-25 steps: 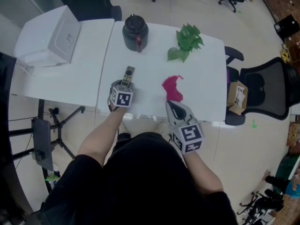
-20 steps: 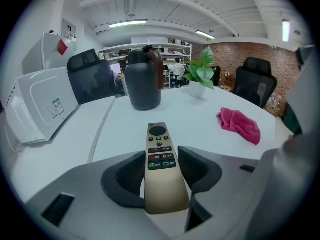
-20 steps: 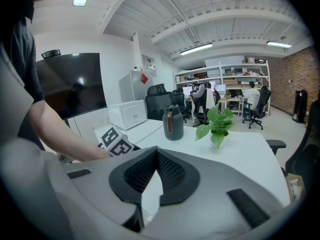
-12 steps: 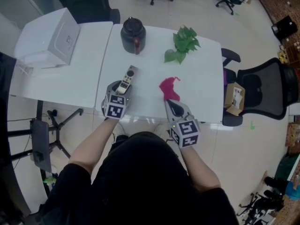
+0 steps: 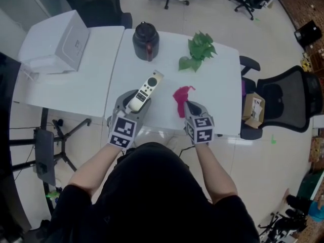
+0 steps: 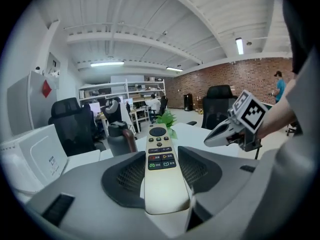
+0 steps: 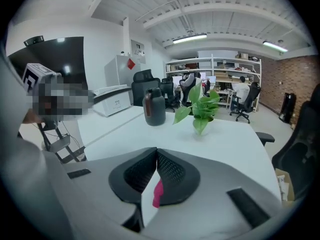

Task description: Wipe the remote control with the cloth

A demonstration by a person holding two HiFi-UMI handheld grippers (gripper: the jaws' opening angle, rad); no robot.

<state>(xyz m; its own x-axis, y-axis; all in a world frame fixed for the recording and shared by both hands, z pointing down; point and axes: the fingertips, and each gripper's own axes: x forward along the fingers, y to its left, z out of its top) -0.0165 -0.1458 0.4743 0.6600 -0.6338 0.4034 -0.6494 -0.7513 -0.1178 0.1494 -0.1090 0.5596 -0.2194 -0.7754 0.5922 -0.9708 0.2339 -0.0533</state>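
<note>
Gripping the remote control (image 5: 145, 89) by its lower end, the left gripper (image 5: 135, 100) holds it buttons-up over the near part of the white table (image 5: 217, 92). It appears lifted clear of the surface. The jaws are partly spread and pressed on the remote's two sides, and most of its length juts out past the pads. The right gripper (image 5: 189, 107) is closed tight on the pink cloth (image 5: 180, 94). Only a thin sliver of fabric shows between its pads, and the rest is bunched just ahead of its tip, near the remote but apart from it. Whether that bunch rests on the table cannot be told.

The likeliest trouble is leverage: a wipe pressing on the remote's far end could twist it in the pads or slide it out, dropping it onto the table or off the near edge. The shallow pinch on the cloth could also give way as the fabric drags, and hard jaw tips rather than cloth might meet the buttons. The dark jug (image 5: 146, 34) and the plant (image 5: 198, 49) stand well apart at the far side and look unlikely to be hit
</note>
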